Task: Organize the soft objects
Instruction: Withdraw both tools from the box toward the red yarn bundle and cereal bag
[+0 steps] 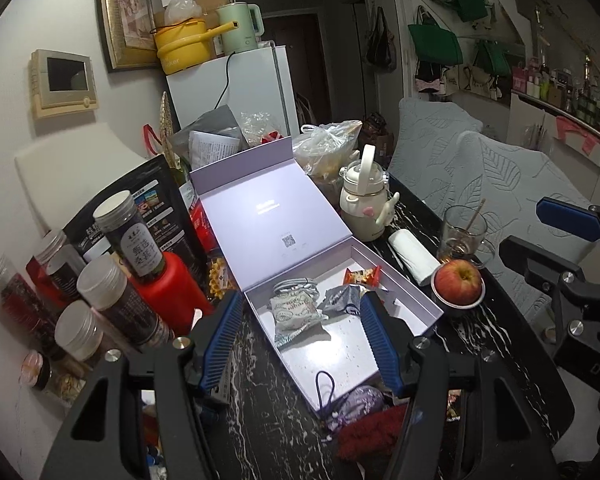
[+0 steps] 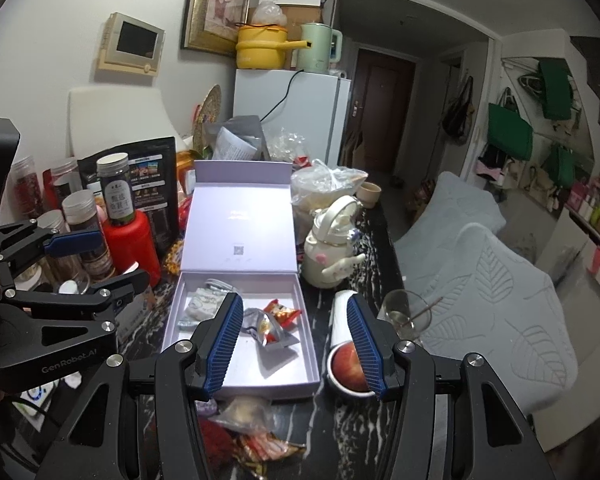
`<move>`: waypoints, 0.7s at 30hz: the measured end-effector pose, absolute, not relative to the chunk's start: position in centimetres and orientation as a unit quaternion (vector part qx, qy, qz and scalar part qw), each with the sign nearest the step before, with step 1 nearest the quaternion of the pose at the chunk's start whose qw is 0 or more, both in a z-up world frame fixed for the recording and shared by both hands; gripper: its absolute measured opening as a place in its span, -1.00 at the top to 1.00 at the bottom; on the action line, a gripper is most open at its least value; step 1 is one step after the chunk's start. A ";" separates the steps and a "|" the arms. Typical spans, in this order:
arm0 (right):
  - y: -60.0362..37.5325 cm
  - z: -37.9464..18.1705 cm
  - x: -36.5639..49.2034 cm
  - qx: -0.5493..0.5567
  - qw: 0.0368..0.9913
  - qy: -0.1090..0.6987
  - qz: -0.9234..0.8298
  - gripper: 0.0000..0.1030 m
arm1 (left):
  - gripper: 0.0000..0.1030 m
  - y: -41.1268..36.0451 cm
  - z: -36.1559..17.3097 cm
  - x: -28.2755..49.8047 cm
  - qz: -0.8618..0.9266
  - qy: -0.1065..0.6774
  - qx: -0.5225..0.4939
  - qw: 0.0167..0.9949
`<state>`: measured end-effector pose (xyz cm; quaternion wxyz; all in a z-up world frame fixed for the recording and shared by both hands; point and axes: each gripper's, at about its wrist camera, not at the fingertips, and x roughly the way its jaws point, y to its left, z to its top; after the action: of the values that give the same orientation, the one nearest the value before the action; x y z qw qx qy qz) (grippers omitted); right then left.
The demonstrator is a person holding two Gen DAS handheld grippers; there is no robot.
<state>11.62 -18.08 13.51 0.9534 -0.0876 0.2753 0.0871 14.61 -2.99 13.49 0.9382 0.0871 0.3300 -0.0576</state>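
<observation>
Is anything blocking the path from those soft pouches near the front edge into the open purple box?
Nothing visible does. The lilac pouch lies against the open box's low near wall, lid up. Both the left tool and right tool hang open, empty.

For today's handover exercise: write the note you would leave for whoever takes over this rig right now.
Left gripper: open, empty, over the near end of the lilac box.
Right gripper: open, empty, just in front of the box.
Done: several snack packets lie inside.
Left: the lilac drawstring pouch, the red fuzzy item and loose packets on the table before the box.
</observation>
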 end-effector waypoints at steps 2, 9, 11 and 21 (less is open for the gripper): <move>-18.2 13.3 10.5 -0.086 0.954 0.276 0.085 -0.05 | -0.21 -2.8 13.4 13.4 -0.059 0.328 0.084 0.939; -18.5 11.3 7.2 -0.076 0.952 0.283 0.087 -0.05 | -0.34 -2.3 12.0 9.7 -0.067 0.329 0.081 0.938; -18.7 10.4 6.3 -0.071 0.951 0.289 0.087 -0.05 | -0.35 -2.3 11.4 8.9 -0.070 0.335 0.081 0.936; -19.1 6.0 3.4 -0.049 0.944 0.316 0.081 -0.05 | -0.35 -2.7 7.3 5.2 -0.097 0.363 0.081 0.923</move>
<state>3.35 -19.14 5.97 0.9440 -0.0488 0.3161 0.0806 5.16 -2.70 7.35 0.9230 0.0810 0.3634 -0.0970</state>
